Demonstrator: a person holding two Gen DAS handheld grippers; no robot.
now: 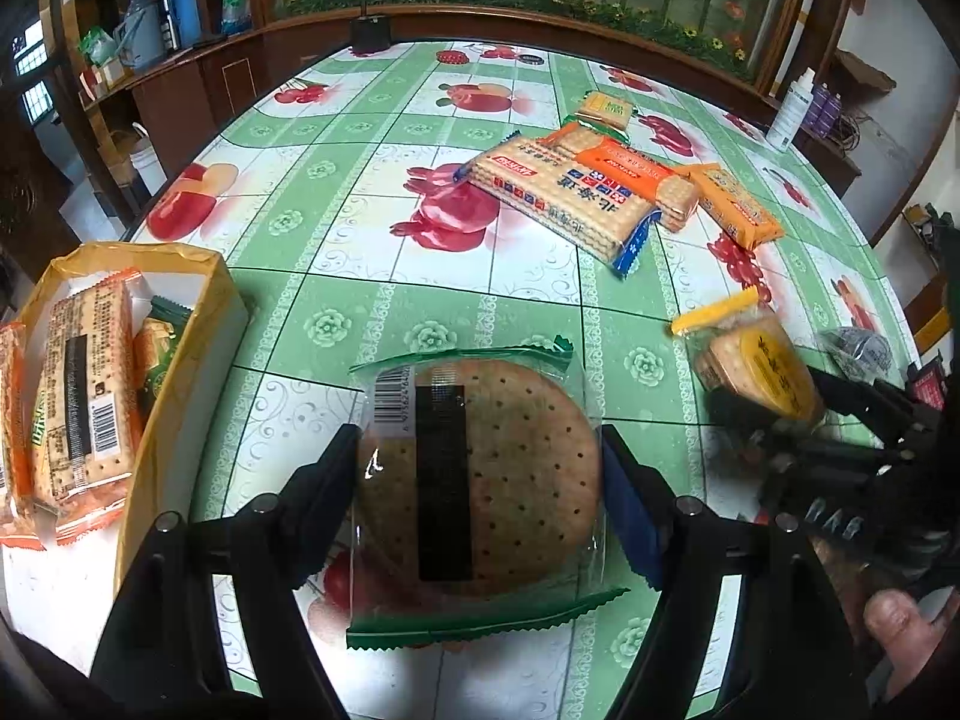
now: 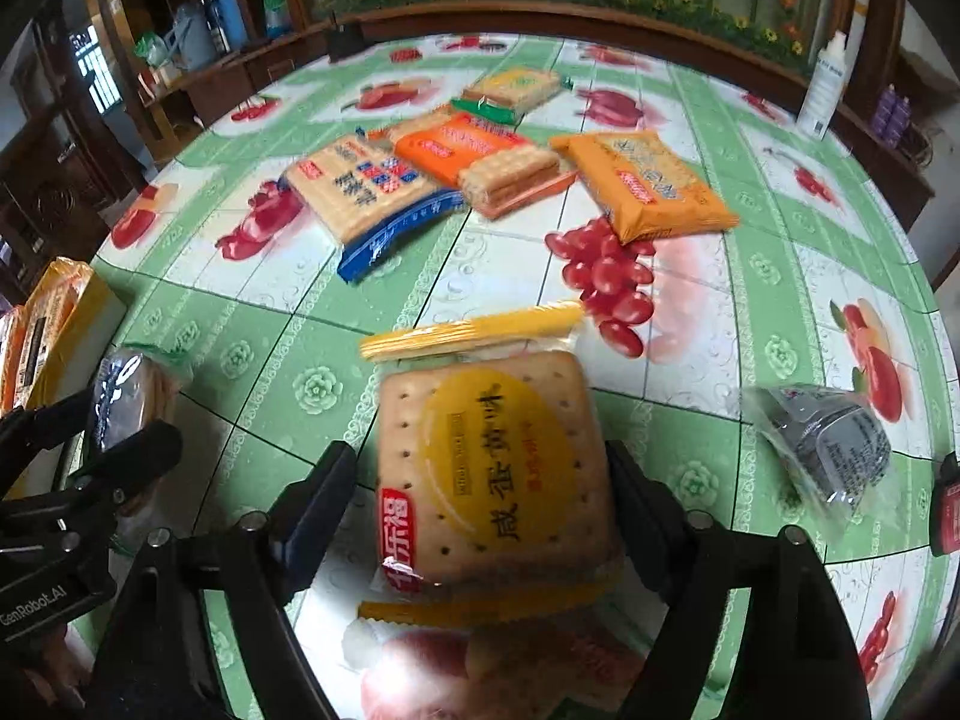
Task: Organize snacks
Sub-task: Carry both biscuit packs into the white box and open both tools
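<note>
Cracker [image 2: 492, 468] between fingers [image 2: 630, 480], seemingly gripped

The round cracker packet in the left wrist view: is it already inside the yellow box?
No, the round cracker packet sits between the left hand-held gripper's fingers, beside the yellow box.

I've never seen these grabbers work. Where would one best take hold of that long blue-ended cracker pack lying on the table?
Across its narrow width near the middle, coming from above. The blue-ended cracker pack lies flat and long; its right edge touches the orange pack, so start slightly toward the blue end.
</note>
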